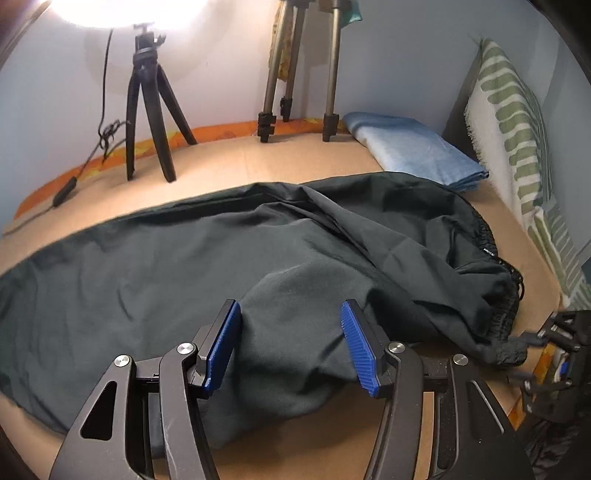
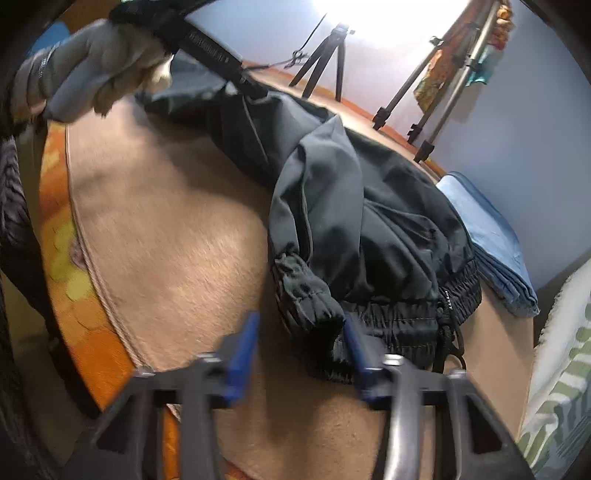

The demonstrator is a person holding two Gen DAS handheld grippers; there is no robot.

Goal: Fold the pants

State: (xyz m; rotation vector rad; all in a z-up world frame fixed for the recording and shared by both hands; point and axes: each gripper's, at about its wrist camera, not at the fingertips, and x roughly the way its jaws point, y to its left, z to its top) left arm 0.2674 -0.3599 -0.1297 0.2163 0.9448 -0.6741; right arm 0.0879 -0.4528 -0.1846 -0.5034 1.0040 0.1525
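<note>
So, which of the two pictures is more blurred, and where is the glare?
The right wrist view is more blurred: the right gripper and the gloved hand smear. The left wrist view is mostly sharp, its left gripper and the pants crisp. The lamp glare whites out the top of both views, and edges bend.

black pants, light blue folded cloth, green-striped white blanket.

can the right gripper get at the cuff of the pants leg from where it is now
Probably yes. The right gripper stands open just short of the elastic cuff of the black pants, which sits on top of the waistband, and nothing lies between.
</note>
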